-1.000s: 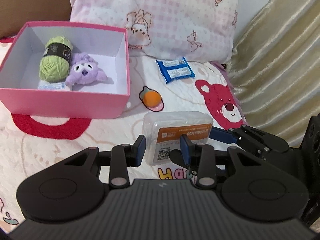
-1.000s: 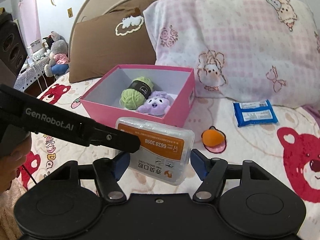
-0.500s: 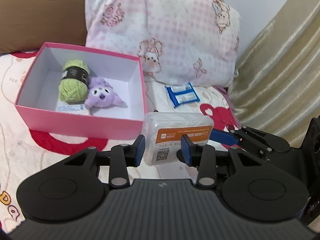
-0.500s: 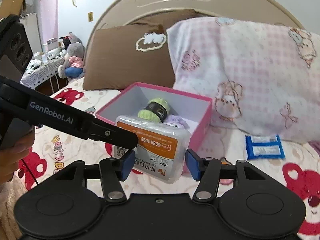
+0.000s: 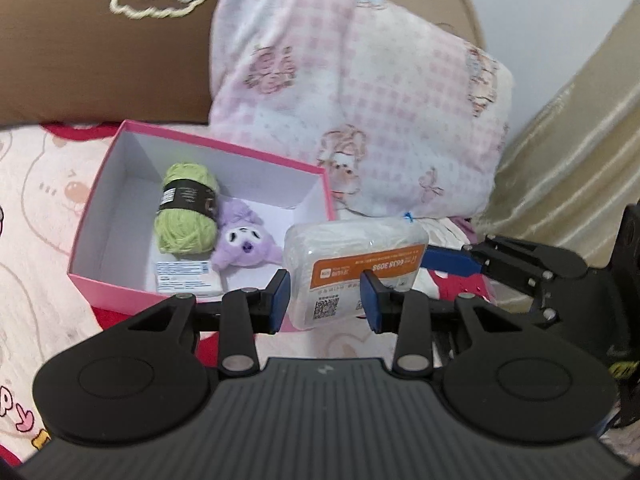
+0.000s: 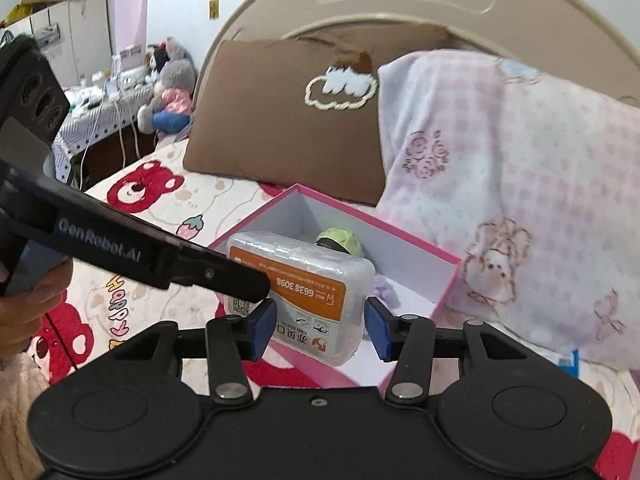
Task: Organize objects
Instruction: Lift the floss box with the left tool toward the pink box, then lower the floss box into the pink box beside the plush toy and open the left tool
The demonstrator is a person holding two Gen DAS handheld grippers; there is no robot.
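Between both tools, left (image 5: 324,300) and right (image 6: 318,330), each clamped on clear rigid plastic floss box (image 5: 354,264): light, slippery; best gripped at short ends.

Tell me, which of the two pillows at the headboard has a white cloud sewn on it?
The brown pillow, on the left. It is plain brown with one white cloud; the pink checked pillow beside it has small printed figures instead.

Yarn ball (image 5: 187,213) and plush toy (image 5: 244,245) side by side in box (image 5: 105,288), pillow (image 5: 360,112) behind.
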